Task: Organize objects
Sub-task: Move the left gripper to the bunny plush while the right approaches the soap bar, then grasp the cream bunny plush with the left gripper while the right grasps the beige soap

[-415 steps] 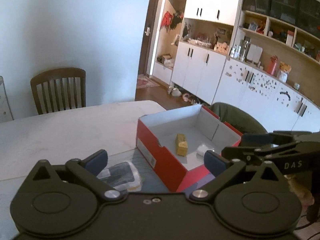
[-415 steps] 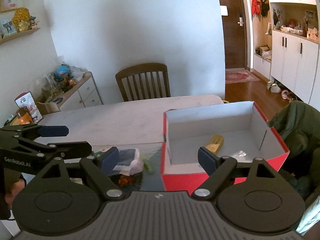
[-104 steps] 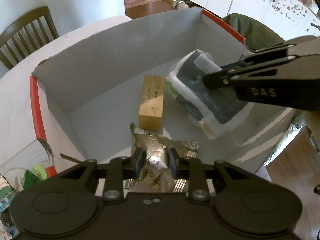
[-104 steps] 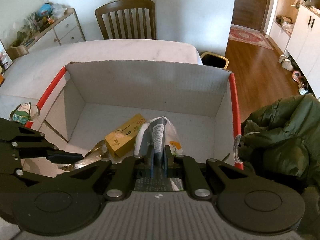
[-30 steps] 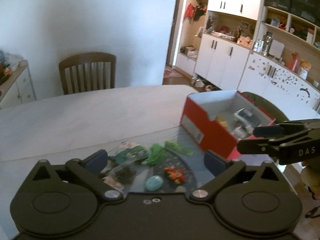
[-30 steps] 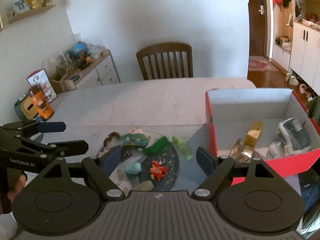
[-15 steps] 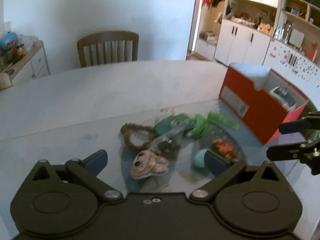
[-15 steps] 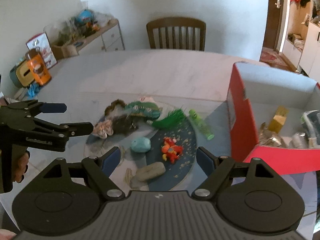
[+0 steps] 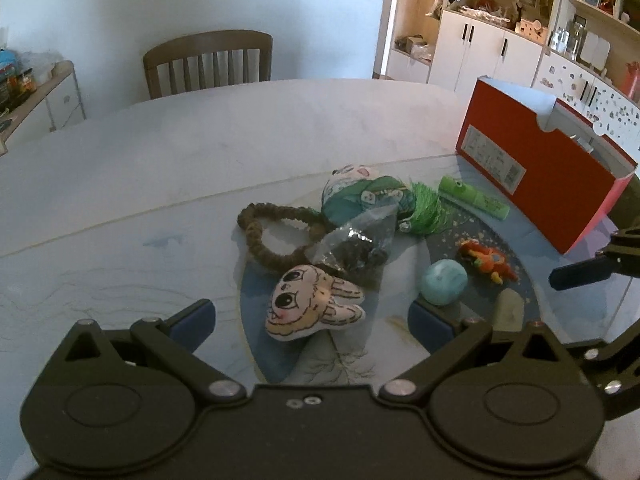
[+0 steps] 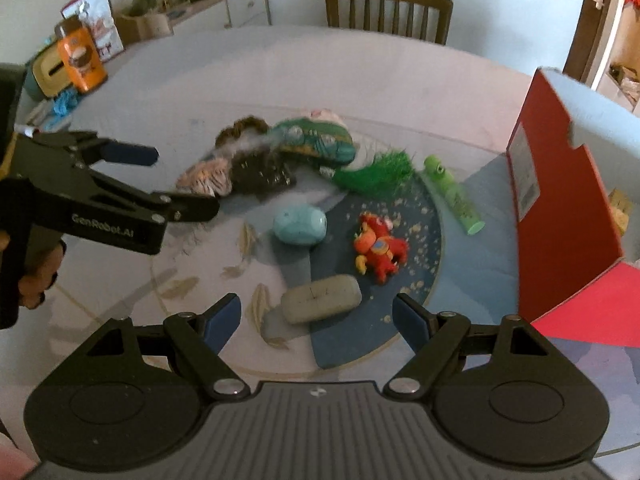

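Small items lie scattered on the round table. My left gripper [image 9: 312,322] is open just above a flat rabbit-face plush [image 9: 312,306]. Behind the plush lie a clear bag of dark bits [image 9: 356,246], a brown braided ring [image 9: 272,236], a teal pouch [image 9: 366,198], a green tassel [image 9: 426,210] and a green tube [image 9: 474,198]. My right gripper [image 10: 318,322] is open over a grey oval case [image 10: 320,298]. Beyond the case sit a pale blue egg-shaped object [image 10: 300,224] and a red toy figure [image 10: 378,246]. The red box [image 10: 560,176] stands at the right.
A wooden chair [image 9: 208,62] stands at the table's far side. An orange canister [image 10: 80,60] and a tissue holder [image 10: 46,74] sit at the table's left edge. White cabinets [image 9: 500,52] line the right wall. A hand [image 10: 34,276] holds the left gripper's handle.
Both grippers have dropped lower and closer to the pile of small items, away from the red box. Half a second ago they were higher; both stay open and empty.
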`<state>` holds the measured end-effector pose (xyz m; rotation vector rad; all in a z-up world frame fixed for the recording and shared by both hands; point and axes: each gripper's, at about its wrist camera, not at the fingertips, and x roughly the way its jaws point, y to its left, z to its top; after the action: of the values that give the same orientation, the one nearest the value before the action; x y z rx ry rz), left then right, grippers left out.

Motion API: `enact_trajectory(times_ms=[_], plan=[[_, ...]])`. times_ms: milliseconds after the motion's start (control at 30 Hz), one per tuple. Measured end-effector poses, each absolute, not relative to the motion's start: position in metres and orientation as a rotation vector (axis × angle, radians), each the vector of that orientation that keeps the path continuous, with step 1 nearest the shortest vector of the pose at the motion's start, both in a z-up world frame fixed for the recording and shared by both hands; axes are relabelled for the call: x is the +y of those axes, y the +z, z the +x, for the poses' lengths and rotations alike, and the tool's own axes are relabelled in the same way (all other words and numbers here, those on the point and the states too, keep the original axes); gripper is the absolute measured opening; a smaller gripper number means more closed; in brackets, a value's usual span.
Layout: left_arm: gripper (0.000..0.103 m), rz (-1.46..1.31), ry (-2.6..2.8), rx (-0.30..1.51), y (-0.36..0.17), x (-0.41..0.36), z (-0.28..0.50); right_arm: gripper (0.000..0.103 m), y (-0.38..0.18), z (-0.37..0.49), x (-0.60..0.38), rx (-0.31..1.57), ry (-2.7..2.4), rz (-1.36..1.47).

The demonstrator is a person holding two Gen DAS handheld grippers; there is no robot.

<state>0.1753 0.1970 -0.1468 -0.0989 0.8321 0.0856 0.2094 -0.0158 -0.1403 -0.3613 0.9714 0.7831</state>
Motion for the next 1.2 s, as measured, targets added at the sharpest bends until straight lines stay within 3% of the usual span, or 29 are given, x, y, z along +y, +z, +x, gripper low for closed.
enact_trajectory(times_ms=[167,367,733,833,1200], plan=[[0.099,-0.098,0.086,0.828,-0.150,0.198,0.178,0.083,-0.151,0.213,-0.009,0.983,0.786,-0.386],[0.082,-0.083,0.081,0.833,-0.153,0.197,0.181,0.082,-0.156,0.216,-0.004,0.976,0.792,-0.407],[0.054,-0.076,0.092,0.848,-0.156,0.197,0.184,0.057,-0.156,0.212,0.001,0.962,0.800,-0.457],[0.053,-0.079,0.091,0.848,-0.155,0.197,0.183,0.051,-0.156,0.212,0.000,0.958,0.791,-0.464],[0.052,-0.101,0.103,0.836,-0.140,0.192,0.169,0.051,-0.142,0.208,-0.013,0.955,0.792,-0.404]])
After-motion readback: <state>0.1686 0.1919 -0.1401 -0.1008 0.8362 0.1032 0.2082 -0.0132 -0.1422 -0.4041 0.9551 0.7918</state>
